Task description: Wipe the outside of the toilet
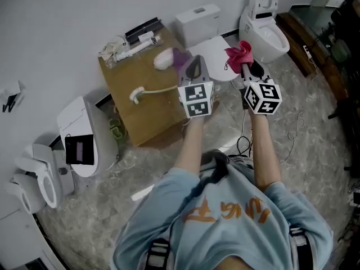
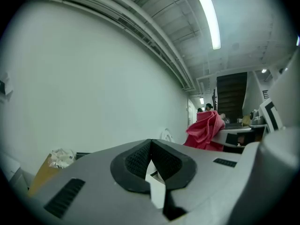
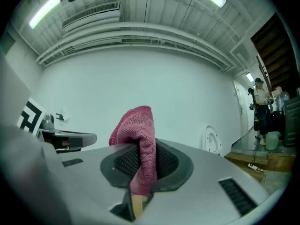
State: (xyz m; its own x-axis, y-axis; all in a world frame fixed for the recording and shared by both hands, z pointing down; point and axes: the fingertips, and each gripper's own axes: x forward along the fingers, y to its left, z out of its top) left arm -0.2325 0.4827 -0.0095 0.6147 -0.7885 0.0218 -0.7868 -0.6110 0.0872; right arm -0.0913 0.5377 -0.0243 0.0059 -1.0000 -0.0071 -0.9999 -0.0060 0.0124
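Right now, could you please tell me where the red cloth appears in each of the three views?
Head view: the red cloth sits upper right of centre, held in the right gripper.
Left gripper view: the cloth is right of centre, at mid height.
Right gripper view: the cloth is at centre, between the jaws.
Shared landmark: the white wall.

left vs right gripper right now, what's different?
Load: the left gripper holds nothing, while the right gripper is clamped on a pink cloth that sticks up above its jaws.
Jaw contact: on the left gripper the pads meet at the tips. On the right gripper the cloth fold separates them.
Shared: both are shut, side by side, and point at the white wall.
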